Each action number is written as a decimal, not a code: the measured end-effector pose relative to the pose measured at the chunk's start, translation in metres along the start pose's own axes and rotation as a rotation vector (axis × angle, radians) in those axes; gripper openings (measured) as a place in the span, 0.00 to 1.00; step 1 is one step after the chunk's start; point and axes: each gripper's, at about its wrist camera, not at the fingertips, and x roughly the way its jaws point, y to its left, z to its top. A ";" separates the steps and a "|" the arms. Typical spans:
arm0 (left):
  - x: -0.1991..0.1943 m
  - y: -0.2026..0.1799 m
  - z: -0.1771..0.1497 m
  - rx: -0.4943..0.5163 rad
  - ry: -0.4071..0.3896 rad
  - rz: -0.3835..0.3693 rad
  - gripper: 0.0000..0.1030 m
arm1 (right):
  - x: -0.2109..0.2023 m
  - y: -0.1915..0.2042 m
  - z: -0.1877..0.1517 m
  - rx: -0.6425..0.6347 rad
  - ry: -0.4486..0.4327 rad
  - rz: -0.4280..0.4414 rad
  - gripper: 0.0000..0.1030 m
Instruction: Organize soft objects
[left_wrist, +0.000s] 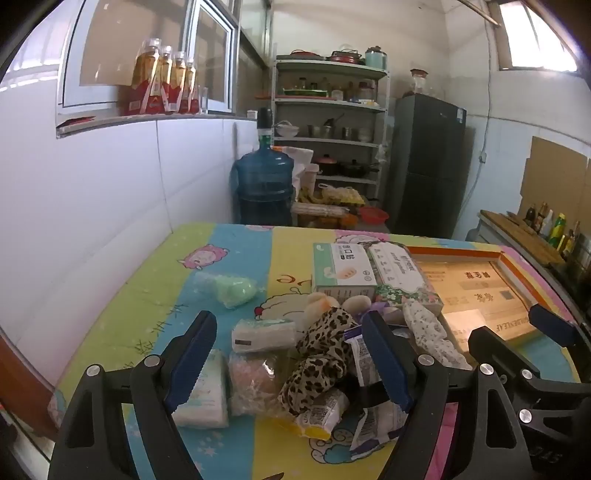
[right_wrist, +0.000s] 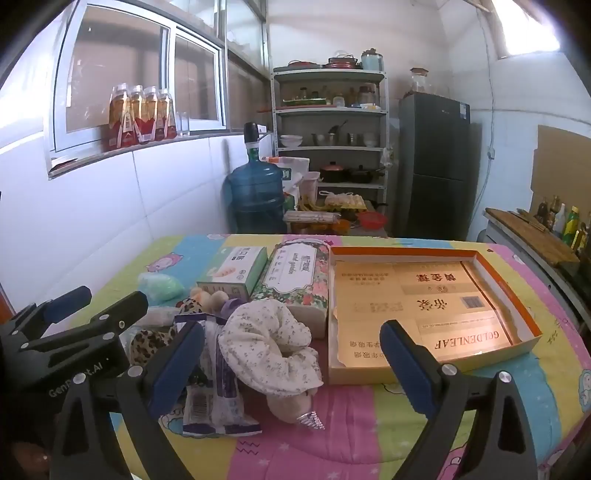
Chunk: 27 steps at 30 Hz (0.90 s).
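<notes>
My right claw (right_wrist: 291, 365) stands wide open with nothing in it. Between its two fingers and a little ahead lies the cream flowered scrunchie (right_wrist: 271, 345), slumped on the pink stripe of the tablecloth (right_wrist: 369, 435). It sits nearer my left finger than my right, and its long way runs from far-left to near-right, slanting across my opening instead of square to it. Just beyond my right finger is the shallow orange-rimmed box (right_wrist: 517, 291), lying open and touching nothing soft yet; that looks to me like the place things should go, though I am only judging by the task.

My left claw (left_wrist: 291, 354) is open just as wide and also holds nothing. Under it lies the rest of the heap: a leopard-print scrunchie (left_wrist: 317, 354) close by its right finger, a white tissue pack (left_wrist: 207, 391) by its left finger, a pinkish bagged bundle (left_wrist: 251, 376) between, and a purple-and-white wrapped pack (left_wrist: 364, 354) half behind the right finger. A green bagged puff (left_wrist: 236, 291) lies well ahead and to the left.

The flowered scrunchie is plainly the right claw's to take: it sits between that claw and the box, so I would turn my wrist a little to close across its narrow width, then carry it rightward.
</notes>
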 end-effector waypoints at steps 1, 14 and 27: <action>0.000 0.001 0.000 -0.006 0.002 -0.007 0.80 | 0.000 0.000 0.000 0.000 -0.001 0.000 0.94; 0.004 0.009 0.002 -0.039 0.035 -0.010 0.80 | 0.000 0.001 -0.001 0.013 -0.006 0.014 0.94; 0.006 0.010 0.000 -0.038 0.026 0.006 0.79 | 0.005 0.000 -0.005 0.022 0.004 0.051 0.94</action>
